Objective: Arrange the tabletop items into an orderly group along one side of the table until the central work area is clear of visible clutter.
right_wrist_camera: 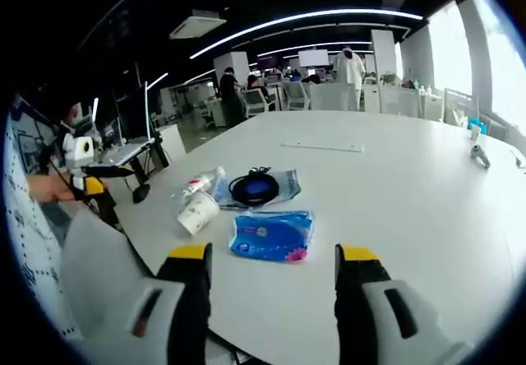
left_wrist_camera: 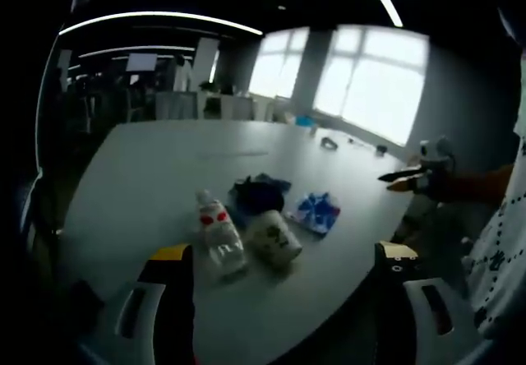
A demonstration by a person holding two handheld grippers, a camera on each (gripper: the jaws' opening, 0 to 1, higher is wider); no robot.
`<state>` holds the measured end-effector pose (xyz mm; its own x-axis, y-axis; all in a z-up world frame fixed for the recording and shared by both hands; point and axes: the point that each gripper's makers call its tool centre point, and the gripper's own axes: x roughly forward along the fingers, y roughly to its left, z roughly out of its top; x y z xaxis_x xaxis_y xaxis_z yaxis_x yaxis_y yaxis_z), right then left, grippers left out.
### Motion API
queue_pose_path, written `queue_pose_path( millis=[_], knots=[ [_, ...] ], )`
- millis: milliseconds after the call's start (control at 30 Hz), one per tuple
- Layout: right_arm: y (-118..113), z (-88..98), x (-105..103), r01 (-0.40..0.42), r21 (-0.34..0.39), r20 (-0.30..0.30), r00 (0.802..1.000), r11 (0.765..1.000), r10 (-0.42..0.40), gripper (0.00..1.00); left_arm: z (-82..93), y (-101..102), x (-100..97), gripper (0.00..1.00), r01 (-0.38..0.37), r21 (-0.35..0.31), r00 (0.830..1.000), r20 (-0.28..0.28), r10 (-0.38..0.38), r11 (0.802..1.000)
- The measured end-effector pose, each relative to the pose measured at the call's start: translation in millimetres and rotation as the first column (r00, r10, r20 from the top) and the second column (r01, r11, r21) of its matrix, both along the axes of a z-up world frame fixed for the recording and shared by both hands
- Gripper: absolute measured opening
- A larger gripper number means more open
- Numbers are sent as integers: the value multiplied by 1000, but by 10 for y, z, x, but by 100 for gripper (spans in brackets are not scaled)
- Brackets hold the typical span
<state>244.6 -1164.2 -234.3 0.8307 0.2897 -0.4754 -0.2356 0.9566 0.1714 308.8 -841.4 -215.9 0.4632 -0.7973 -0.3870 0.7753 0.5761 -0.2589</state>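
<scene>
A small cluster of items lies near one edge of the large white bench [right_wrist_camera: 394, 184]. In the right gripper view, a blue tissue pack [right_wrist_camera: 272, 237] lies closest to the camera, flat on the surface. Just beyond it sits a coiled black cable [right_wrist_camera: 253, 187] resting on a clear plastic pouch [right_wrist_camera: 287, 186]. To the left of these, a paper cup [right_wrist_camera: 198, 212] lies on its side, touching a clear plastic bottle [right_wrist_camera: 197, 186] with a red label, also lying down. The right gripper [right_wrist_camera: 270, 260] hangs released above the bench edge, its yellow-tipped jaws spread wide with nothing between them, just short of the tissue pack. In the left gripper view the same group appears from the other side: bottle [left_wrist_camera: 220, 233] and cup [left_wrist_camera: 274, 235] side by side, the cable [left_wrist_camera: 256, 191] behind them, the tissue pack [left_wrist_camera: 316, 210] to the right. The left gripper [left_wrist_camera: 286, 258] is likewise released and empty, jaws wide apart near the bottle and cup. Office desks and chairs stand in the background.
</scene>
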Motion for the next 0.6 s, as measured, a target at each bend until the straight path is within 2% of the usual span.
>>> queue_pose_path(
  millis=[600],
  knots=[
    [-49,49,89,2,-8,19,1000,1000,-2,58,124,-150,141,86,32,3,999,36,-32,999]
  ],
)
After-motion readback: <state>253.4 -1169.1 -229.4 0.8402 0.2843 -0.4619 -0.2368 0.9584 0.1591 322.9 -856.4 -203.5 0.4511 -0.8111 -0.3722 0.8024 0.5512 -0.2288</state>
